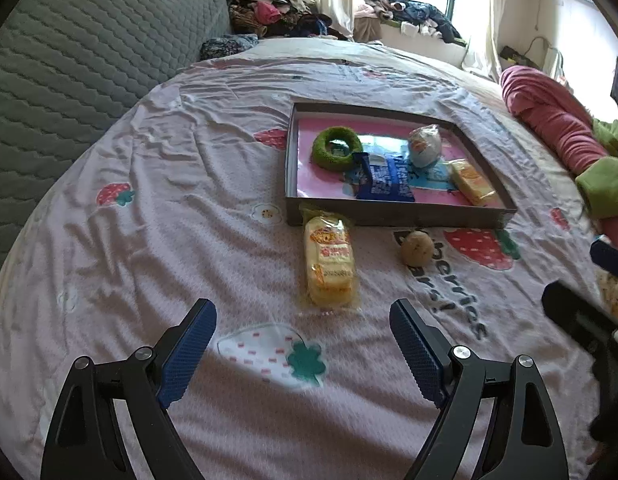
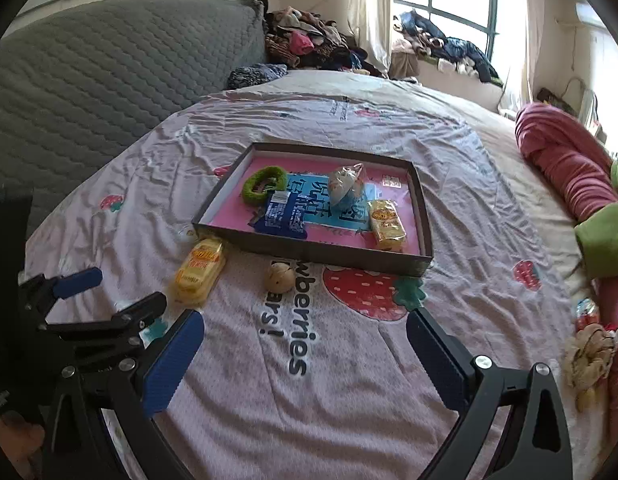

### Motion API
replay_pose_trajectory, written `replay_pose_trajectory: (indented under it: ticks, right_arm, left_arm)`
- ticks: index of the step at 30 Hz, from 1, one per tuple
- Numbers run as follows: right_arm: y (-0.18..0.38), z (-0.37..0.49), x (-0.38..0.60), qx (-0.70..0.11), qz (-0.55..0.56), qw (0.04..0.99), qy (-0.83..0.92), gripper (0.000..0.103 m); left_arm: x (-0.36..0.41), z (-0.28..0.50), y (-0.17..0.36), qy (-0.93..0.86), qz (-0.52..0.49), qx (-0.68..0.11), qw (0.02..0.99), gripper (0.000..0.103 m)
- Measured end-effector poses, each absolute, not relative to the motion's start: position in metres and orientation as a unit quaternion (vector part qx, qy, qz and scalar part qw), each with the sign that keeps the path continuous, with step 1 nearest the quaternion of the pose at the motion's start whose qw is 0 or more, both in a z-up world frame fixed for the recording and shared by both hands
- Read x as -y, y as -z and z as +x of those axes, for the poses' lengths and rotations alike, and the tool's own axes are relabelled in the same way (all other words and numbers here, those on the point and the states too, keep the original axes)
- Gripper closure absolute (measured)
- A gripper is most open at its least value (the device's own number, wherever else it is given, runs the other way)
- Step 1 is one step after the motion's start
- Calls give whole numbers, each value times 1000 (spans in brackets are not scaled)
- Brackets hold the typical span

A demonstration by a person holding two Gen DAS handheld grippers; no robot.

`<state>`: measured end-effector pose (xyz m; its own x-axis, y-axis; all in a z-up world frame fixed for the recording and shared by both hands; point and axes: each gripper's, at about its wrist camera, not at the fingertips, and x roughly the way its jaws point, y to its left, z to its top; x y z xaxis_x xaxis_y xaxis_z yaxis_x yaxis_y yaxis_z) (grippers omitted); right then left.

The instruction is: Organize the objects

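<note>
Broadly, a bed [image 1: 149,208] fills both views, covered by a pale pink sheet printed with strawberries and dark lettering, with a grey quilted headboard [image 1: 89,60] behind it and a rolled pink blanket [image 1: 549,120] along the right edge. Near the middle of the sheet lies a shallow dark-walled tray [image 1: 389,212] with a pink and blue printed floor. Inside it sit a blue snack packet [image 1: 385,180] near the front wall, a fuzzy green ring [image 1: 335,148] at the back left touching that packet, a knotted clear bag [image 1: 425,146] holding something pale at the back, and a yellow wrapped cake [image 1: 473,182] by the right wall. Just outside the front wall, its far end touching the tray's left corner, lies a longer yellow biscuit pack [image 1: 329,264] in clear wrap with a red and orange label. Beside it to the right, apart from it, rests a small round tan ball [image 1: 417,248] on the lettering. The left claw [image 1: 303,320] hovers released over the sheet, near the biscuit pack, blue pads spread wide. The right claw [image 2: 305,332] is likewise spread and grasps nothing.
</note>
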<state>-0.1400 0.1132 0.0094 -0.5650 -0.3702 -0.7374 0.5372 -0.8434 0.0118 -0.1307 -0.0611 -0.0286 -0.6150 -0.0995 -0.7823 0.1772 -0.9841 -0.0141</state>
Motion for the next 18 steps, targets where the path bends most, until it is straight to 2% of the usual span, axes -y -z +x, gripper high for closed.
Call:
replay_pose_trajectory:
  ticks: [18]
  right_arm:
    - [58,-208,-71,-87,460,240,850,1]
  left_arm:
    - [63,-182,78,891,446,-43,76,14]
